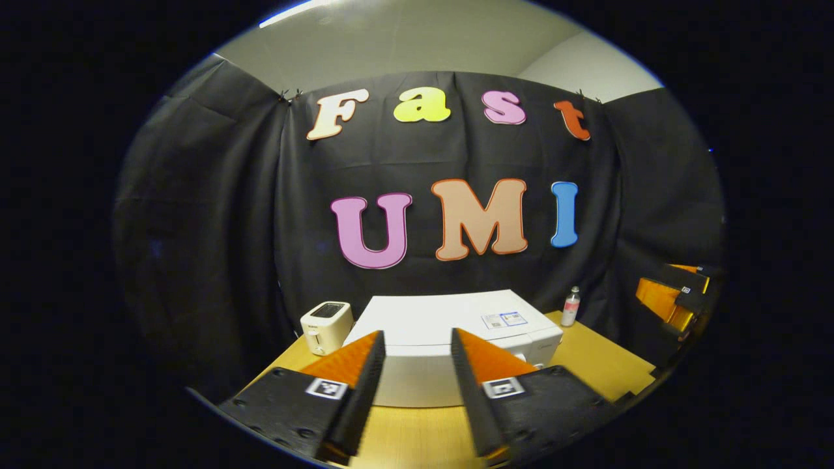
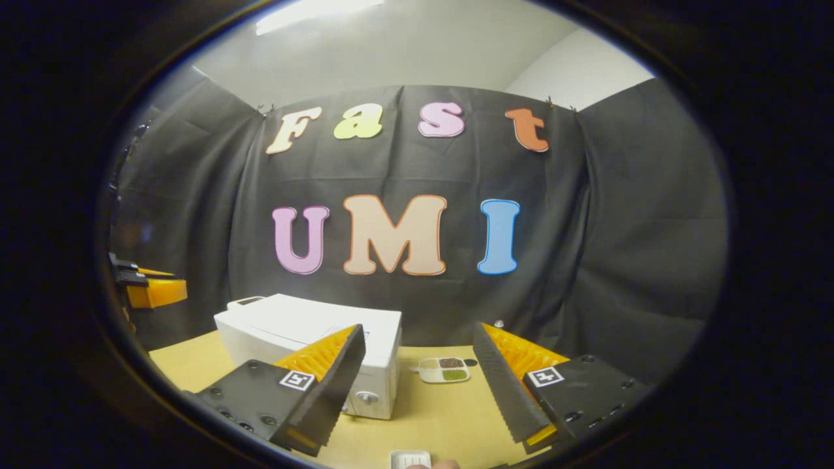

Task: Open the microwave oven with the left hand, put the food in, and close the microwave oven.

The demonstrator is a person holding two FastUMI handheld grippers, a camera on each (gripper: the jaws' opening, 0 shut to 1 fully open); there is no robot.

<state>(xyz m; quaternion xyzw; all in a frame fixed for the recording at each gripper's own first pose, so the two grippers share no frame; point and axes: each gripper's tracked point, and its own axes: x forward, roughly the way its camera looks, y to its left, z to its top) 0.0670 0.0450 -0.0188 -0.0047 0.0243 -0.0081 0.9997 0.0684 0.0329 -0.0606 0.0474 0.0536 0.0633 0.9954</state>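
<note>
The white microwave oven [image 1: 443,319] stands on the wooden table [image 1: 586,365] with its door closed, straight ahead of my left gripper [image 1: 417,335], which hovers open and empty just short of it. In the right gripper view the microwave oven [image 2: 293,326] is at the left, its knob [image 2: 367,396] facing me. A small white tray of food [image 2: 444,369] with compartments lies on the table to the microwave's right. My right gripper [image 2: 418,329] is open and empty above the table, with the tray seen between its fingers. Each view shows the other gripper, the right gripper [image 1: 651,290] and the left gripper [image 2: 166,283], off at the side.
A white toaster [image 1: 326,326] sits left of the microwave and a small clear bottle [image 1: 571,306] stands at its right rear. A small white object [image 2: 410,459] lies at the table's near edge. The black cloth wall closes off the back and sides.
</note>
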